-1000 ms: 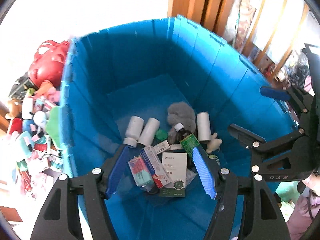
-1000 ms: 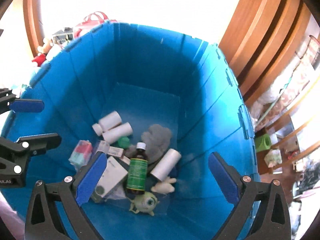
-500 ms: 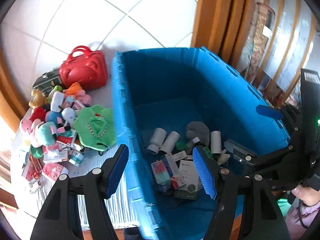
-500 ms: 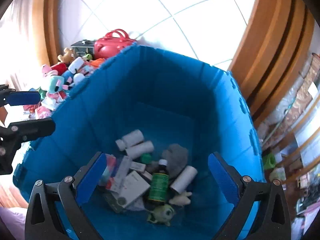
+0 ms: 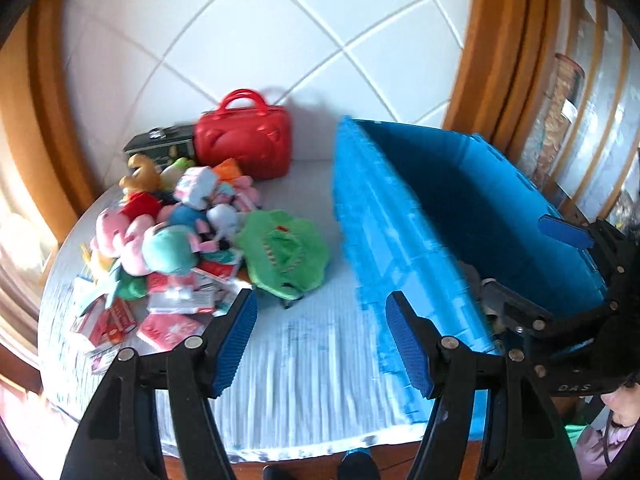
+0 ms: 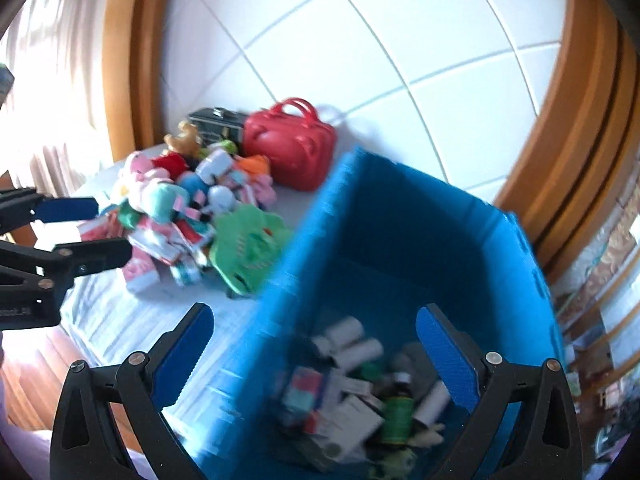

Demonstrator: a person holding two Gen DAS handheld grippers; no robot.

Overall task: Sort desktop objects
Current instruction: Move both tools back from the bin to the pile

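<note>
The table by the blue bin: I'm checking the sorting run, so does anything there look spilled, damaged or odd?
Nothing looks damaged. The unsorted pile of plush toys and packets sits heaped beside the blue bin, with a green plush at its edge. Both frames are motion-blurred.

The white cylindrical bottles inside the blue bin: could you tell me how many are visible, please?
3, all lying on the floor of the blue bin: two side by side near the middle, one right of the green-labelled bottle. Blur and clutter may hide more.

The left wrist view looks steeply down from the near edge of the table [image 5: 304,364], toward the tiled wall [image 5: 280,40]. The right wrist view looks down into the blue crate [image 6: 400,240]. Both share the toy pile [image 5: 180,232] and red bag [image 6: 292,148].
</note>
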